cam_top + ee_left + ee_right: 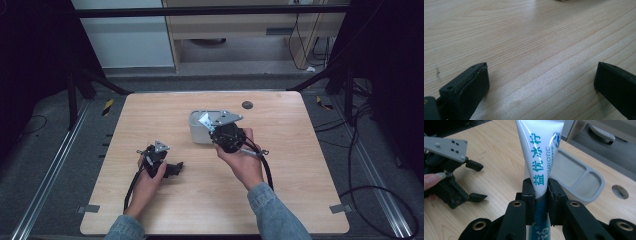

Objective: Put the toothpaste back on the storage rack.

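The right gripper view gives the clearest look at what is held: the right gripper (541, 192) has its jaws pinched on a white tube (540, 157) with blue-green lettering, gripping it low on its body, where the white gives way to a dark blue-green band. The tube stands up out of the jaws and leans slightly, lifted clear of the bench (499, 152). From the high view the tube itself is hard to make out; there the right gripper (220, 131) sits in the person's right hand (245, 160) just at the near edge of a grey tray (196, 129), its grey plate over the tray.

The tray (584, 195) lies just behind the tube in the right gripper view, which shows two compartments: a long one and a smaller one at the end nearer the round hole in the bench (620, 191). What shows of both compartments holds nothing; part of the long one is hidden behind the tube.

The left gripper (172, 169) lies low on the bench to the left, well apart from the tray, in the person's left hand (150, 180). Its own view shows the jaws spread wide with only bare wood grain between them (541, 85). The right gripper view catches that gripper (474, 182) at its left edge, again spread.
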{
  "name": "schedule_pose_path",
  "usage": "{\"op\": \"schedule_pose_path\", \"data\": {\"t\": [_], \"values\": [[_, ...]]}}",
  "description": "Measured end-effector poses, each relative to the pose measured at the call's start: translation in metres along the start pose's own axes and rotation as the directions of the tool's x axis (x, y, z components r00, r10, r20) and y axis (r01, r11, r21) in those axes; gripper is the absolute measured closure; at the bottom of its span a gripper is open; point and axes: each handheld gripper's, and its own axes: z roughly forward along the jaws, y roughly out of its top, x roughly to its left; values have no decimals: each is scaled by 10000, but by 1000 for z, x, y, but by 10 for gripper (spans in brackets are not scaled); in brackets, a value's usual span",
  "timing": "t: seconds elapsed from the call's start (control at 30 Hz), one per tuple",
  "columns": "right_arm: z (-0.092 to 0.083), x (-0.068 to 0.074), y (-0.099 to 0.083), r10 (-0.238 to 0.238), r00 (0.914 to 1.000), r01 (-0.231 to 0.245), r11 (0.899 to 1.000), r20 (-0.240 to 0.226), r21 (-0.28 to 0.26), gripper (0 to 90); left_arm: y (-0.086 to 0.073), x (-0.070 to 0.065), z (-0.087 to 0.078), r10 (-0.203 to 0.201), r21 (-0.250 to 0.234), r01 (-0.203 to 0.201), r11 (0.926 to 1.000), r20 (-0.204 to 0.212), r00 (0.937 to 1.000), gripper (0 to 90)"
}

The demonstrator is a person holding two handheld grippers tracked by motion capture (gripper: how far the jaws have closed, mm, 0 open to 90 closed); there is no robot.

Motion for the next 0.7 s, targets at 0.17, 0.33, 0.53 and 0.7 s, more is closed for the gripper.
{"op": "schedule_pose_path", "data": {"t": [0.17,0.33,0.53,0.7], "values": [[3,2,11,-150,9999,150,9999,-35,4,779,0,0,0,28,25,-28,10000,-2,10000,0],[3,4,23,-251,9997,251,9996,36,-145,780,0,0,0,2,3,-2,10000,-8,10000,0],[-1,-1,36,-39,9998,48,9988,191,-493,780,0,0,0,2,2,-2,10000,-8,10000,0],[-6,-8,44,421,9989,-401,9953,215,-876,780,0,0,0,-3,-1,3,10000,-16,10000,0]]}}
